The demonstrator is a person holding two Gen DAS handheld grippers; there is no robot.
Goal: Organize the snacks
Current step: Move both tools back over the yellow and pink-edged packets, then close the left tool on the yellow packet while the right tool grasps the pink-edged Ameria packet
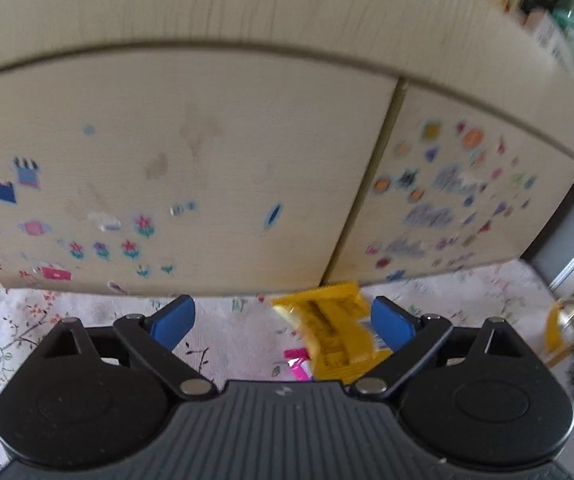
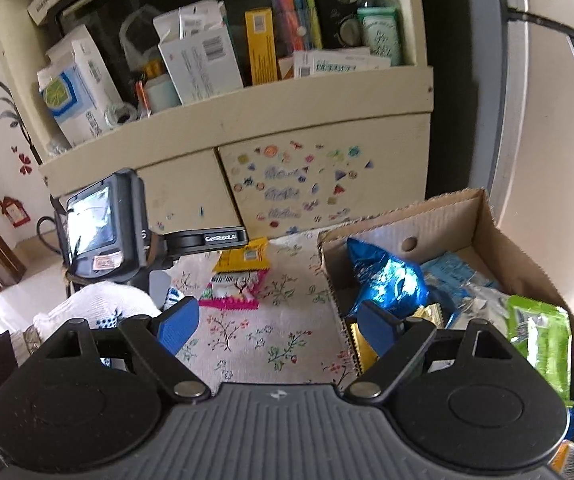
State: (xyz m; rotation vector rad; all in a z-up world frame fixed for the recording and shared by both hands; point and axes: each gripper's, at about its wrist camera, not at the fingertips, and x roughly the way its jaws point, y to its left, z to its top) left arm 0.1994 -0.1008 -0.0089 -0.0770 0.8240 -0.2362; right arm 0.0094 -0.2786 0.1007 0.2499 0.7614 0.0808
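Observation:
A yellow snack packet [image 1: 327, 328] lies on the floral cloth [image 1: 227, 340] below my left gripper [image 1: 283, 322], close to its right finger. That gripper is open and its pads do not touch the packet. A pink-edged packet [image 1: 299, 364] lies just nearer to me. In the right wrist view the same yellow packet [image 2: 243, 256] and pink-edged packet [image 2: 233, 288] lie left of a cardboard box [image 2: 419, 216]. My right gripper [image 2: 279, 326] hangs open and empty over the cloth at the box's near-left corner. The box holds a blue foil bag [image 2: 387, 276], a green packet [image 2: 539, 340] and other snacks.
A cream cabinet with stickers [image 1: 191, 168] stands right behind the cloth; its shelf [image 2: 247, 96] is crowded with boxes. The screen unit of the left gripper [image 2: 95, 224] and a white sleeve [image 2: 95, 304] fill the left side. A white fridge [image 2: 555, 120] stands to the right.

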